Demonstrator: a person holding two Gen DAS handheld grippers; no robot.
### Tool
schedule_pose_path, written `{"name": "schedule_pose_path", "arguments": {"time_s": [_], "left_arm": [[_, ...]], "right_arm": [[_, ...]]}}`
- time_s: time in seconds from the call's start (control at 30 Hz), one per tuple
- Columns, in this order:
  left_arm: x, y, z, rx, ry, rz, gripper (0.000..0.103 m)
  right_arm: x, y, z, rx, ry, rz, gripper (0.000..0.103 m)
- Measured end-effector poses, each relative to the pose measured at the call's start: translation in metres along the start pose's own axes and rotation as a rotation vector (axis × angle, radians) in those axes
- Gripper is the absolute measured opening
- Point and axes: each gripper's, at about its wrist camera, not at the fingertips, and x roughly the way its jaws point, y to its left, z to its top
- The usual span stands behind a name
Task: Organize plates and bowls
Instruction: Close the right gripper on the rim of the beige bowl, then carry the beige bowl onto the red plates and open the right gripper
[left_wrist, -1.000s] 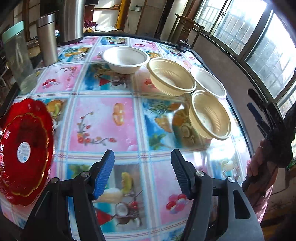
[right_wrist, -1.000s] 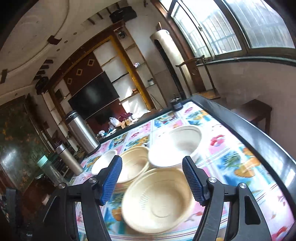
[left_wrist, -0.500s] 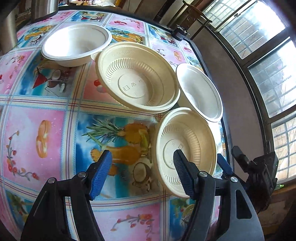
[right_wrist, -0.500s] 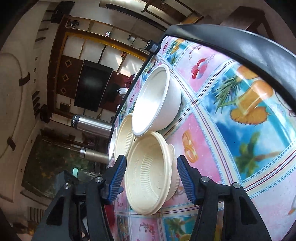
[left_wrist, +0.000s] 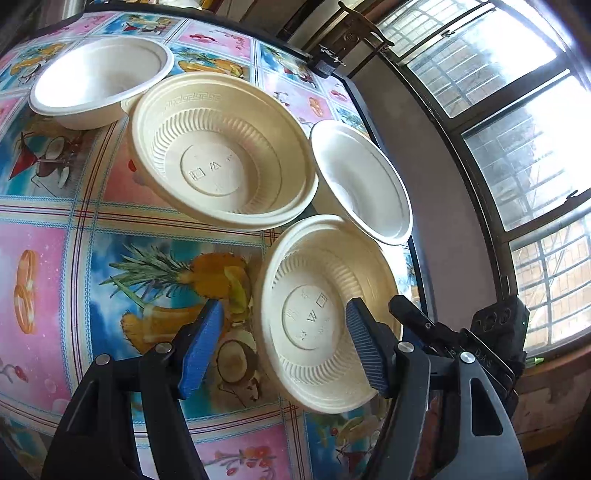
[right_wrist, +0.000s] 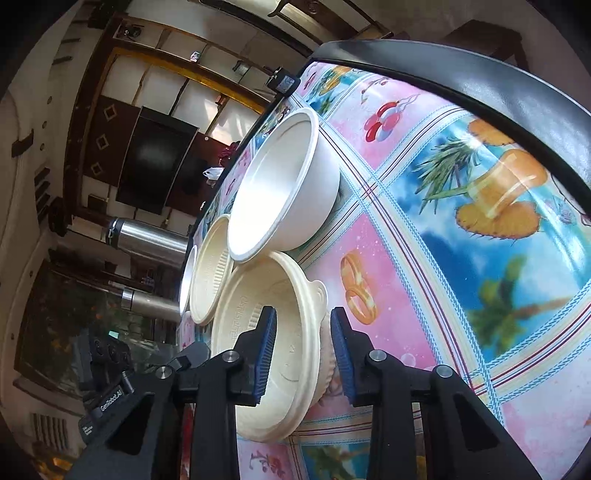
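Both grippers have closed in on the nearest cream bowl (left_wrist: 325, 317) — right gripper (right_wrist: 302, 350) straddling its rim, not yet clamped; left gripper (left_wrist: 282, 347) apart — pickup looks imminent.

I see a table covered with a glossy pink-and-blue fruit-print cloth (left_wrist: 110, 221), its black rim (right_wrist: 461, 70) curving round the far edge. Beyond it a tall barred window (left_wrist: 517, 122) lets in bright daylight. Across the room I make out a dark flat television screen (right_wrist: 155, 158) in a wooden wall unit, and two steel vacuum flasks (right_wrist: 147, 240).
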Motion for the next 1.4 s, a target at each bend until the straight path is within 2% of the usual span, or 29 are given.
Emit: {"name": "schedule_pose_path", "arguments": {"time_s": [0.1,0.17,0.27,0.33,0.43,0.5,1.2,1.4], "left_arm": [[-0.001,0.006,0.002,-0.004,-0.015,-0.011,0.066],[-0.004,0.010,0.002,-0.007,-0.027,-0.025,0.057],[-0.009,0.009,-0.001,0.021,-0.047,-0.007,0.040],[-0.007,0.004,-0.001,0.043,-0.050,-0.011,0.023],[-0.006,0.001,-0.003,0.075,-0.073,0.030,0.013],[-0.006,0.004,-0.002,0.072,-0.075,0.030,0.007],[-0.009,0.012,-0.008,0.054,-0.060,0.007,0.006],[-0.027,0.038,-0.023,-0.003,-0.079,-0.012,0.006]], "right_arm": [[0.005,0.001,-0.001,-0.004,0.005,-0.026,0.029],[0.008,0.003,-0.002,-0.011,0.002,-0.038,0.028],[0.011,0.007,-0.004,-0.029,-0.001,-0.059,0.025],[0.013,0.007,-0.007,-0.038,0.000,-0.074,0.020],[0.014,0.008,-0.008,-0.044,-0.009,-0.097,0.016],[0.013,0.008,-0.009,-0.045,-0.022,-0.103,0.015],[0.012,0.014,-0.024,-0.079,-0.065,-0.133,0.011],[0.019,0.029,-0.042,-0.124,-0.049,-0.117,0.011]]}}
